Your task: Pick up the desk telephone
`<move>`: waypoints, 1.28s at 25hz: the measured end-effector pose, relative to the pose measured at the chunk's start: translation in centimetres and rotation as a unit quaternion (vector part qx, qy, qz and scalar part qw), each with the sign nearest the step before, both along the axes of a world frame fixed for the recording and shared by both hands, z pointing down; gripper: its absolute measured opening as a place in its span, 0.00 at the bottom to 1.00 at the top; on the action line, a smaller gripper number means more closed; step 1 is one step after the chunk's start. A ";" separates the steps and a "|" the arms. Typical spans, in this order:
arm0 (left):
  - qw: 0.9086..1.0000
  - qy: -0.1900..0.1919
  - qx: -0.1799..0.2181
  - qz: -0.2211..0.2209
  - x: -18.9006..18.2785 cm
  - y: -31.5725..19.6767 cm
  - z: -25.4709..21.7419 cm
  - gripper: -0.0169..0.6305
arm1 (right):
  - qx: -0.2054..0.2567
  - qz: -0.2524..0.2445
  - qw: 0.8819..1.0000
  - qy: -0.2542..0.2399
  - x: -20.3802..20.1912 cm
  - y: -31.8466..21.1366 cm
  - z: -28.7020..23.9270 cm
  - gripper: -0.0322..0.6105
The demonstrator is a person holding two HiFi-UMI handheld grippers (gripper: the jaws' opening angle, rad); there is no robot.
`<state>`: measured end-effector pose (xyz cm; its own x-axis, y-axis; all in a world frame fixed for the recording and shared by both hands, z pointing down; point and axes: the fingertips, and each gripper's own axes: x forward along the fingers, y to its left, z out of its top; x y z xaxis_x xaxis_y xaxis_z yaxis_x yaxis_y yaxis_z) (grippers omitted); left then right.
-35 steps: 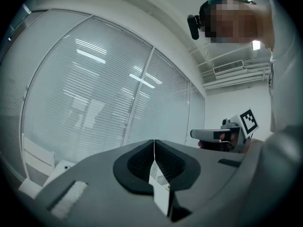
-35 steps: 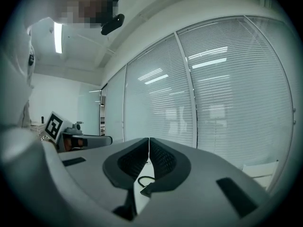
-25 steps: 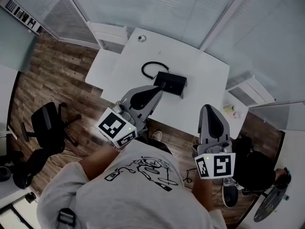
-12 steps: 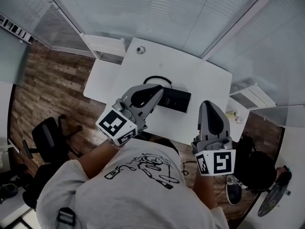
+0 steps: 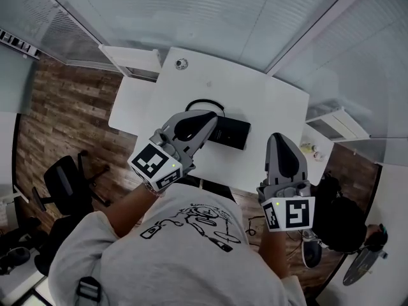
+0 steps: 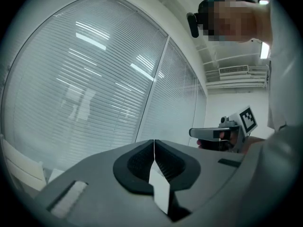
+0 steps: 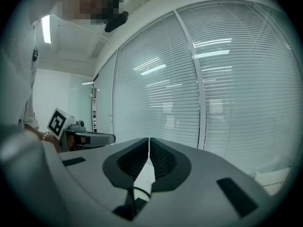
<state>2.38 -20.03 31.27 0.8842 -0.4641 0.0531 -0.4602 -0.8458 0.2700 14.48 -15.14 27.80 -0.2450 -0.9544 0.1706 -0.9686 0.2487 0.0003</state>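
The black desk telephone (image 5: 232,132) lies near the middle of the white desk (image 5: 268,101), and its black cord (image 5: 203,102) loops behind its left end. My left gripper (image 5: 212,115) is held level over the desk's front part. Its tip is over the phone's left end, with the jaws shut and empty (image 6: 154,143). The right gripper (image 5: 278,138) hangs over the desk's front edge, to the right of the phone, and it is also shut on nothing (image 7: 149,143). A sliver of black cord (image 7: 142,192) shows under the right jaws. Each gripper view shows the other gripper (image 6: 222,133) (image 7: 78,136).
Glass walls with blinds (image 5: 210,11) stand behind the desk. White low cabinets flank it at the left (image 5: 134,59) and right (image 5: 335,125). A small round fitting (image 5: 182,63) sits at the desk's far left corner. A black office chair (image 5: 64,180) stands on the wooden floor at left.
Both grippers have moved forward toward the desk. The left tip, short of the phone a second ago, now overlaps the phone's left end. Both stay shut.
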 end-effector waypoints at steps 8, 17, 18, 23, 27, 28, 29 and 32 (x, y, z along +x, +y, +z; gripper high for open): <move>0.999 -0.037 -0.036 0.006 0.5 -0.9 6.0 0.04 | -0.057 -0.001 0.998 -0.025 2.1 -0.5 5.7 0.06; 0.988 -0.069 -0.134 0.018 0.2 -1.9 15.7 0.13 | -0.135 -0.003 0.989 -0.053 3.3 -0.9 14.4 0.06; 0.986 -0.074 -0.145 0.019 0.2 -1.9 16.9 0.16 | -0.145 -0.004 0.988 -0.056 3.3 -1.0 15.5 0.06; 0.973 -0.078 -0.216 0.029 0.1 -1.7 22.6 0.17 | -0.199 -0.011 0.977 -0.083 3.0 -0.9 21.0 0.15; 0.960 -0.089 -0.263 0.037 0.2 -1.5 27.4 0.21 | -0.235 -0.011 0.966 -0.109 2.9 -1.1 25.2 0.18; 0.956 -0.093 -0.275 0.038 0.1 -1.4 28.5 0.21 | -0.244 -0.011 0.963 -0.111 2.9 -1.1 26.3 0.19; 0.953 -0.097 -0.286 0.038 0.0 -1.2 29.6 0.22 | -0.255 -0.012 0.960 -0.112 2.8 -1.1 27.4 0.20; 0.940 -0.111 -0.321 0.040 -0.3 -0.7 32.7 0.26 | -0.290 -0.016 0.950 -0.113 2.6 -0.7 30.5 0.24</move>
